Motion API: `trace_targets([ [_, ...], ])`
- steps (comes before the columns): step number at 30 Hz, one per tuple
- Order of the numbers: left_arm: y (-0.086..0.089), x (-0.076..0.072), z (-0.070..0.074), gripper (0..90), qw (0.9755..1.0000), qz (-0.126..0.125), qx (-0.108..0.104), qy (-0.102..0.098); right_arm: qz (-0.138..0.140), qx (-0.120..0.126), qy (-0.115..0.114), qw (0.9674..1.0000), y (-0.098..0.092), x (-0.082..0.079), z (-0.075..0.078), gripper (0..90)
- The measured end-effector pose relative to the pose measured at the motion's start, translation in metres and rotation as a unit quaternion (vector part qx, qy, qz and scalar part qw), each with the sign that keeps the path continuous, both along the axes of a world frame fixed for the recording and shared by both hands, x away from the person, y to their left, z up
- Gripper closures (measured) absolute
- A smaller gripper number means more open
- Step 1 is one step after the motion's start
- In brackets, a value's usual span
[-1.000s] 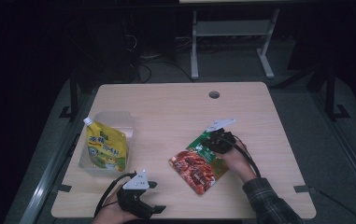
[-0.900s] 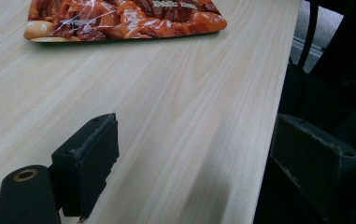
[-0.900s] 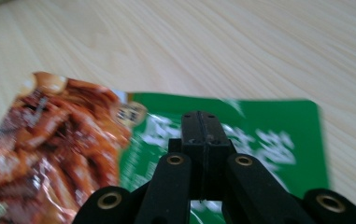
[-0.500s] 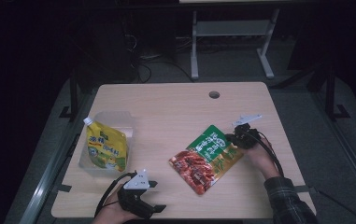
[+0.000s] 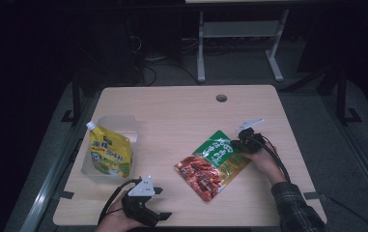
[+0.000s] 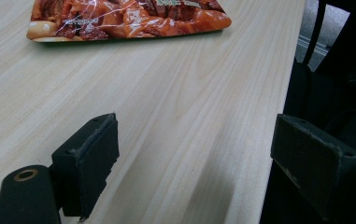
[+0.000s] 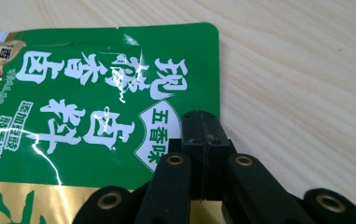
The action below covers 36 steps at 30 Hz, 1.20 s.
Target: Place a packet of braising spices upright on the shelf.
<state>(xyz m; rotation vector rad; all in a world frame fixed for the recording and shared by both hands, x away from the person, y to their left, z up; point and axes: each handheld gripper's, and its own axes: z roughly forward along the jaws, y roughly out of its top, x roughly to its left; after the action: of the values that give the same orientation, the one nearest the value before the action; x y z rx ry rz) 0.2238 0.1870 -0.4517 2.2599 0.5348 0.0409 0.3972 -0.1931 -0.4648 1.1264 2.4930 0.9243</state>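
A flat food pouch (image 5: 213,162), green at its top and red-orange below, lies on the wooden table (image 5: 172,111) right of centre. My right gripper (image 5: 239,143) is at the pouch's upper right corner. In the right gripper view its jaws (image 7: 200,116) are pressed together, tips down over the green pouch (image 7: 96,93) close to its right edge. I see no film between them. My left gripper (image 5: 161,203) rests at the table's front edge. Its jaws (image 6: 196,135) stand wide apart with only bare wood between them. The pouch's red end (image 6: 129,18) lies ahead of it.
A yellow spouted pouch (image 5: 108,152) lies in a clear plastic container (image 5: 123,123) at the table's left. A cable hole (image 5: 221,98) sits near the far edge. The table's right edge drops off beside the left gripper's outer jaw. Dark floor and desk frames lie beyond.
My right hand moved right and slightly toward the far edge, and the pouch's green end shifted right with it. The left gripper has stayed put.
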Motion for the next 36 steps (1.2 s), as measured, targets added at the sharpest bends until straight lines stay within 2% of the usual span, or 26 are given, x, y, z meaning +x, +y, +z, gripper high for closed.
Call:
trace_targets([
  [7,0.0,0.0,0.0,14.6,1.0,0.0,0.0,0.0,0.005,-0.004,-0.004,1.0,0.003,-0.001,0.0,90.0],
  [10,0.0,0.0,0.0,14.6,1.0,0.0,-0.001,0.0,0.011,-0.001,0.002,0.9999,0.006,-0.003,0.0,90.0],
  [16,0.0,0.0,0.0,14.6,1.0,0.0,-0.001,-0.001,0.038,-0.001,0.003,0.9993,0.016,-0.008,0.001,90.0],
  [19,0.0,0.0,0.001,14.6,1.0,0.002,-0.003,-0.003,0.054,-0.002,0.01,0.9985,0.022,-0.013,0.002,90.0],
  [27,0.002,0.0,0.003,14.5,0.9999,0.012,-0.008,-0.006,0.098,-0.006,0.02,0.9949,0.039,-0.03,0.004,90.0],
  [33,0.002,0.003,0.007,14.5,0.9996,0.022,-0.018,-0.005,0.142,-0.021,0.026,0.9893,0.054,-0.046,0.006,90.0],
  [36,-0.001,0.009,0.011,14.4,0.9994,0.026,-0.02,-0.012,0.156,-0.023,0.026,0.9872,0.057,-0.053,0.006,90.0],
])
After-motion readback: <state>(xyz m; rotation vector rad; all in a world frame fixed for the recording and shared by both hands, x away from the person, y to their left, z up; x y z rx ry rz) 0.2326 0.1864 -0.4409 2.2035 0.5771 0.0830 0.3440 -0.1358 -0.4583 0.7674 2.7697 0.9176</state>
